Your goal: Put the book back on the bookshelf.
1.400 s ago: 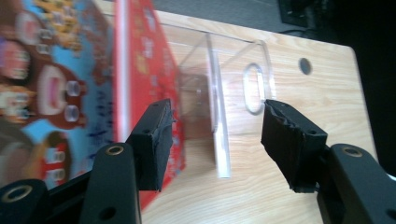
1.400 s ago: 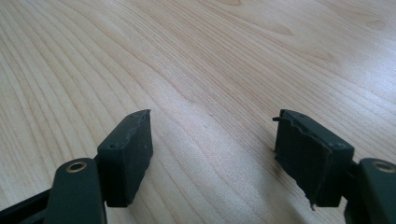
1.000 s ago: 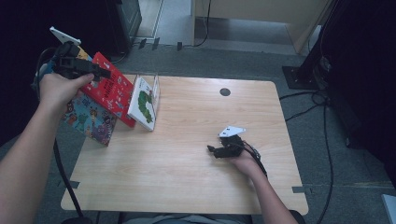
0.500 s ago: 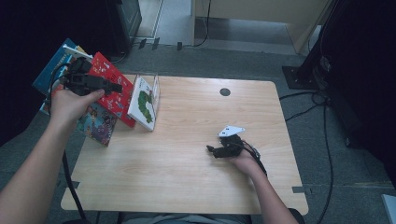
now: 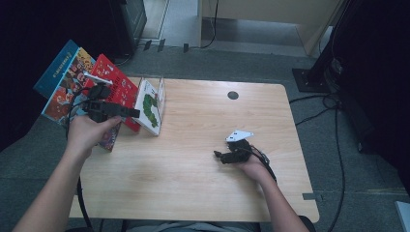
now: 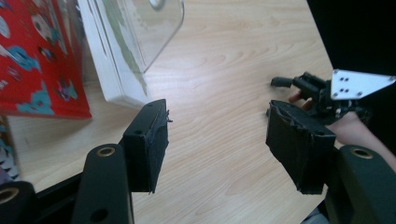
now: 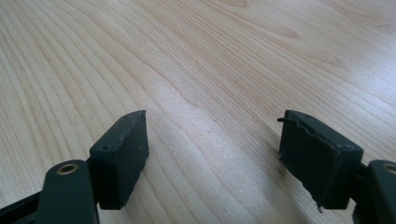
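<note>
My left gripper (image 5: 126, 107) hovers at the table's left edge, in front of a red book (image 5: 112, 79), and points right. Its jaws stand open in the left gripper view (image 6: 217, 116) with only bare wood between them. Just past them a white book with a green picture (image 5: 150, 107) leans in a clear stand (image 5: 160, 89). My right gripper (image 5: 220, 155) rests on the table at centre right and points left. Its jaws are open over bare wood (image 7: 212, 123). It also appears far off in the left gripper view (image 6: 322, 91).
A blue book (image 5: 57, 67) and a colourful book (image 5: 65, 94) lean behind the red one, past the left edge of the wooden table (image 5: 193, 193). A dark round hole (image 5: 233, 95) sits near the far edge. Cables (image 5: 333, 145) trail on the floor at right.
My left hand has come down and to the right from a raised spot over the books to the table's left edge, uncovering the blue and colourful books. The right hand has stayed put.
</note>
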